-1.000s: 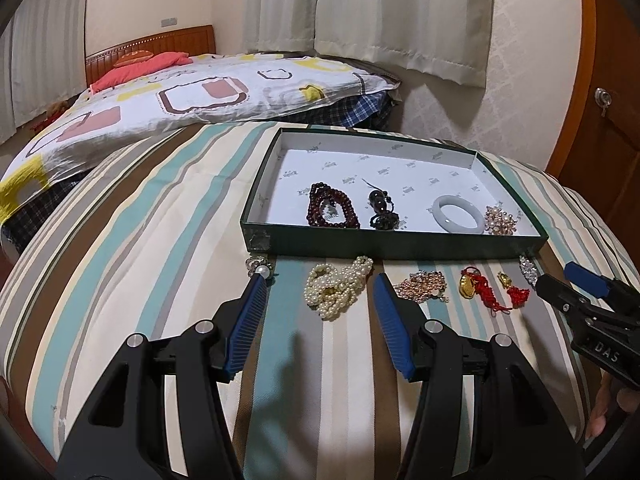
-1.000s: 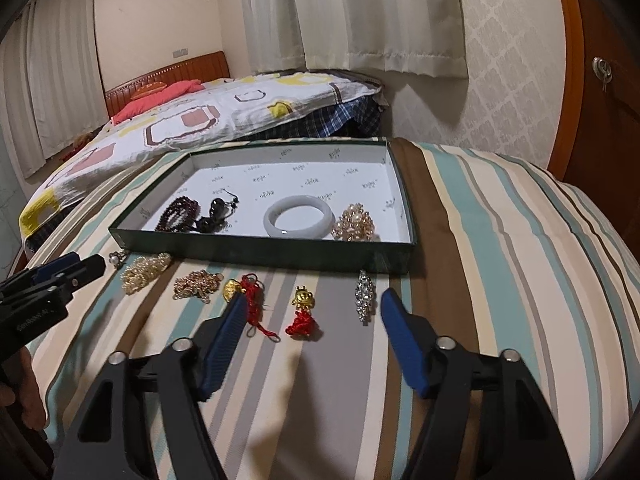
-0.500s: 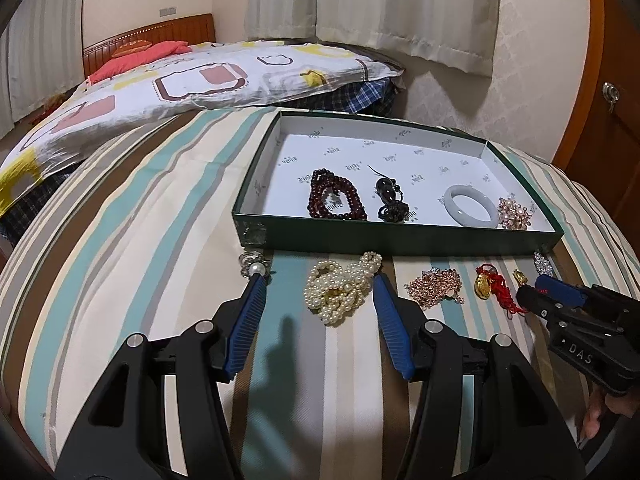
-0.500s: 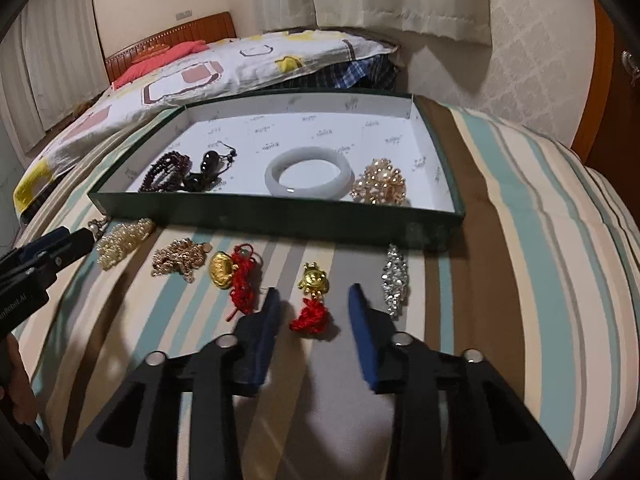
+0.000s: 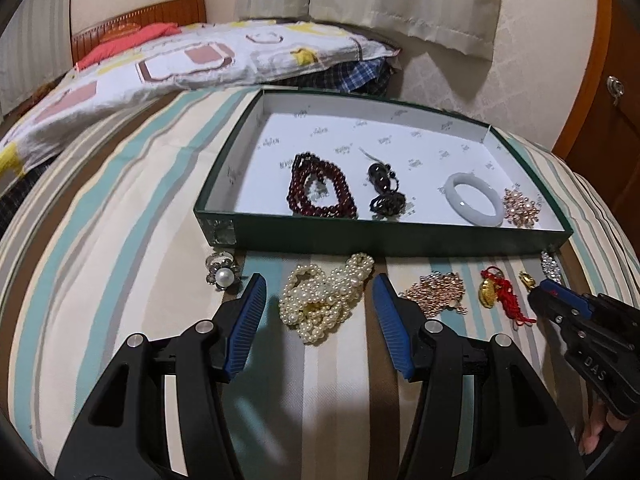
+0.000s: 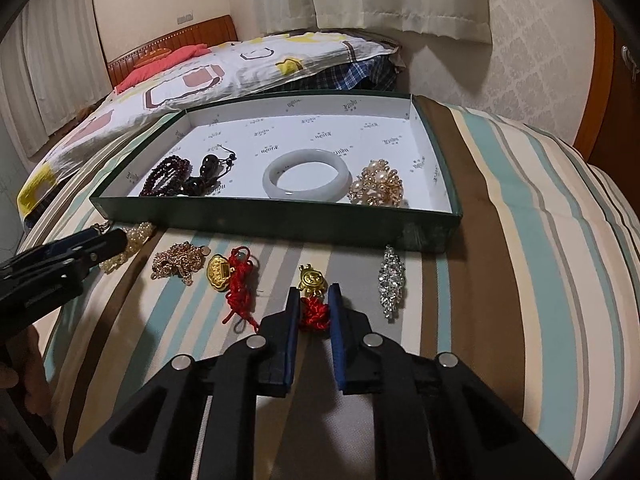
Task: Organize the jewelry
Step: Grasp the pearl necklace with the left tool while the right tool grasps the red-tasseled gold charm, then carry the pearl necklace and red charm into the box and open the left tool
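Observation:
A green box (image 5: 400,236) (image 6: 280,224) with a white lining sits on the striped cover. It holds dark red beads (image 5: 320,192), a black pendant (image 5: 384,188), a pale jade bangle (image 6: 308,176) and a gold pearl brooch (image 6: 376,188). My left gripper (image 5: 318,292) is open, its fingers either side of a white pearl strand (image 5: 326,296). My right gripper (image 6: 314,306) is shut on the red tassel of a gold charm (image 6: 313,280), which lies on the cover.
In front of the box lie a pearl ring (image 5: 222,274), a rose-gold chain (image 6: 180,260), a gold ingot with red cord (image 6: 230,276) and a crystal brooch (image 6: 392,280). A bed with a patterned quilt (image 5: 180,64) stands behind.
My right gripper moved forward and closed from wide open onto the red tassel of the gold charm. My left gripper moved forward around the pearl strand and stayed open.

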The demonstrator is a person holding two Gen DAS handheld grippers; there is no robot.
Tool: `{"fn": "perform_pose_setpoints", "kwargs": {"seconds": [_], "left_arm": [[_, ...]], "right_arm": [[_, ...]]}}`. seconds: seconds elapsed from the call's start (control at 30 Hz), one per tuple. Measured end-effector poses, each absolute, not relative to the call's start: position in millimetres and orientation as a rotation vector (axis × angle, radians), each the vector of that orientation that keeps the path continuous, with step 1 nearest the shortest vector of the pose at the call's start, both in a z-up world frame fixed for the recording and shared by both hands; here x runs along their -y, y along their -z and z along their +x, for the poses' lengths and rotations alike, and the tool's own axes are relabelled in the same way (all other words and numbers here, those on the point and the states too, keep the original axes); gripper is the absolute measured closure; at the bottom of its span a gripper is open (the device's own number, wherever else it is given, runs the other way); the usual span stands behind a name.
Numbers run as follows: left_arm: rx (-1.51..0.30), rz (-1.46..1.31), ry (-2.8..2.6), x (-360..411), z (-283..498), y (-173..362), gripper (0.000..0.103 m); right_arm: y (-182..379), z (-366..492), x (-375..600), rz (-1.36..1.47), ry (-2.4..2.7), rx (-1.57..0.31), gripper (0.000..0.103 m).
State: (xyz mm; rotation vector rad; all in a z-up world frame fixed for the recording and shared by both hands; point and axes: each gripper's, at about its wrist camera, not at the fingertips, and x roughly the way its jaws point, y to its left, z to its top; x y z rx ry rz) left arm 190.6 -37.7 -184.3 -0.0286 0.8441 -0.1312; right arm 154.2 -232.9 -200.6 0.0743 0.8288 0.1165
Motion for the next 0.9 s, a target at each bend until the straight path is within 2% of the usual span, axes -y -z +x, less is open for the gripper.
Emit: {"fn": "perform_pose_setpoints", "kwargs": {"seconds": [0.13, 0.2, 0.27, 0.4, 0.9], "left_arm": [[-0.879, -0.045, 0.145, 36.0, 194.9, 190.6, 0.049], [-0.881, -0.034, 0.154, 38.0, 194.9, 191.0, 0.055], [-0.881, -0.026, 0.160, 38.8, 194.4, 191.2, 0.066], [-0.879, -0.021, 0.166, 39.9, 194.4, 191.2, 0.078], [-0.799, -0.037, 0.172, 36.1, 179.5, 175.8, 0.082]], "right_arm": [[200.0, 154.6, 233.2, 0.083, -0.119, -0.829, 0.088], [199.7, 154.9, 233.3, 0.085, -0.120, -0.829, 0.088], [199.7, 154.9, 233.3, 0.085, -0.120, -0.829, 0.088], [199.4, 154.8, 233.2, 0.085, -0.119, -0.827, 0.088], [183.4, 146.1, 232.6, 0.086, -0.104, -0.730, 0.091]]}}
